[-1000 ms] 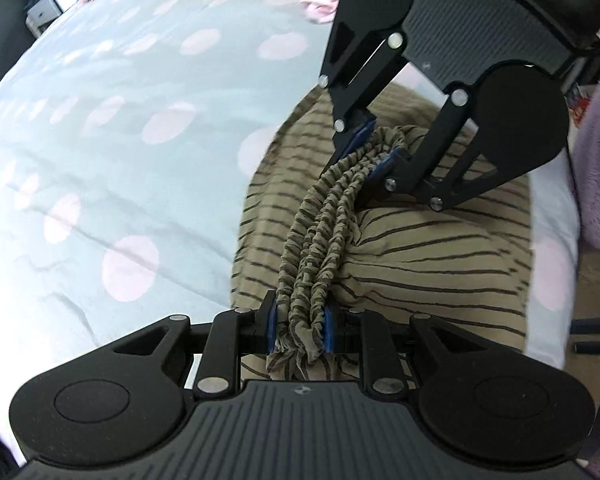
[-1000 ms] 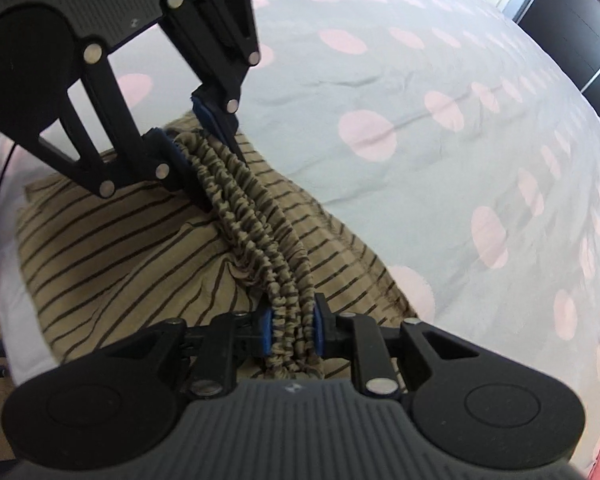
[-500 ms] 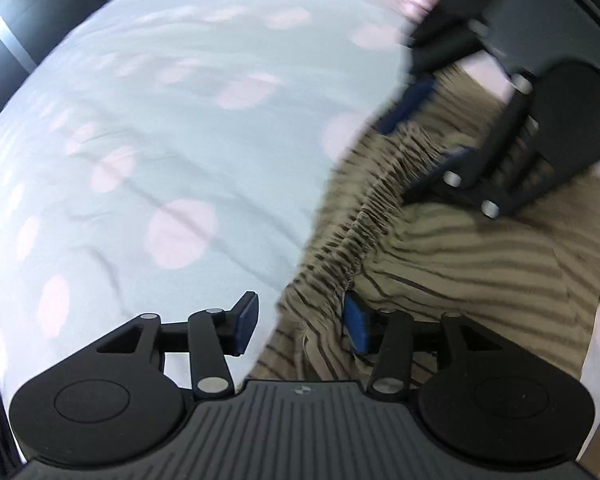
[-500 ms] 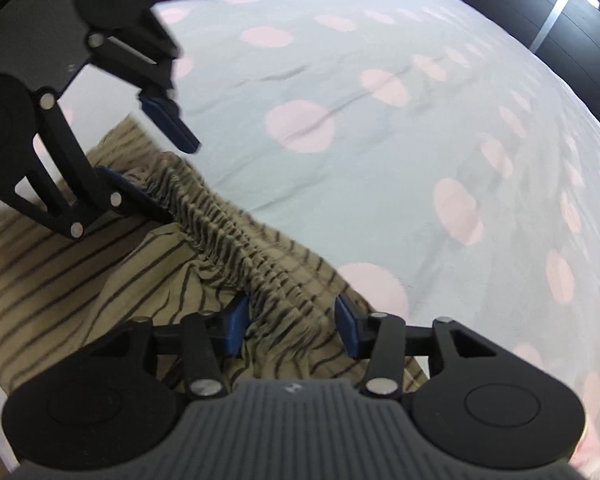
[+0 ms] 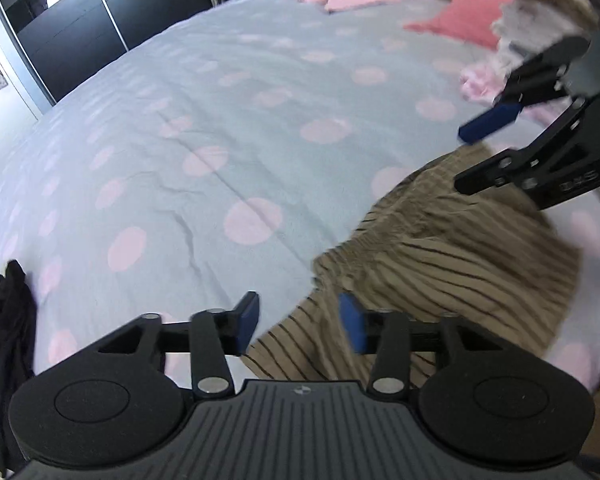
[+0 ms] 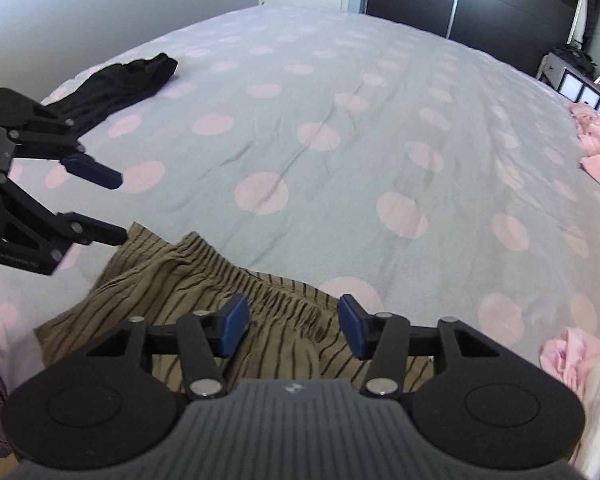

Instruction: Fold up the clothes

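A second ago both pairs of tongs were clamped on the gathered elastic waistband of the striped garment [image 5: 452, 264]; now neither holds it. Starting on the left, the left tongs [image 5: 300, 322] stand apart with nothing between the blue pads; their jaws opened wide and have just been closing a little again, still empty. The garment's near hem lies below and just ahead of them on the spotted bed cover [image 5: 220, 120], and a black garment [image 5: 4, 340] sits off to their left at the bed's edge. Moving right, the waistband [image 6: 260, 280] lies slack on the bed between the two tools, no longer stretched taut. The right tongs [image 6: 294, 326] are likewise apart and empty, their jaws also just having eased inward slightly, with the waistband lying directly beneath and ahead of them. Both tools look lifted clear of the cloth. I judge this fold has been laid down and released, so the next step is probably a fresh grasp for another fold or a move to one of the other clothes.
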Available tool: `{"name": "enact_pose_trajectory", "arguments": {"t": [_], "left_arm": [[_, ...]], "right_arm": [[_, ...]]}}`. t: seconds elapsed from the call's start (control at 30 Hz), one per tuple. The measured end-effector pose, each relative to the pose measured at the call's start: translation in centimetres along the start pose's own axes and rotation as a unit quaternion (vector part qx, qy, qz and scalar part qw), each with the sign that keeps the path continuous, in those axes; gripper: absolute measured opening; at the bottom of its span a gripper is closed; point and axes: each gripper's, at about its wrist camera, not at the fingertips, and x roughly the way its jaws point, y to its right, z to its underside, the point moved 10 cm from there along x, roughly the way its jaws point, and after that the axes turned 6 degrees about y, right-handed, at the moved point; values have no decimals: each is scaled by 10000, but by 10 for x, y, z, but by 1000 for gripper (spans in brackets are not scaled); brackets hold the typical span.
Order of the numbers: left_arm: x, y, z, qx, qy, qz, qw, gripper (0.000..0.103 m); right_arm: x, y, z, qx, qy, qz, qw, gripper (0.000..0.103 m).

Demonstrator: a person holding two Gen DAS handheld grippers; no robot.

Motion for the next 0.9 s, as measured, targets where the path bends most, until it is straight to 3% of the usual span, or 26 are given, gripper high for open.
{"name": "enact_pose_trajectory", "arguments": {"t": [0.27,0.47,0.67,0.77,0.9], "left_arm": [[-28,54,35,186,128,461,9987,19],[-2,90,72,195,-125,695,9973,19],[33,76,113,196,-634,325,9973,17],[32,65,117,42,-617,214,9979,17],[15,49,120,-189,-523,1,9985,17]], "right_arm": [[-38,-39,52,200,-52,-302,9993,27],[-27,-59,102,527,-266,-501,9970,27],[2,-31,158,454,-750,-30,9961,25],[3,-12,163,857,-673,-107,9940,18],[-7,-4,160,754,-599,42,9953,22]]}}
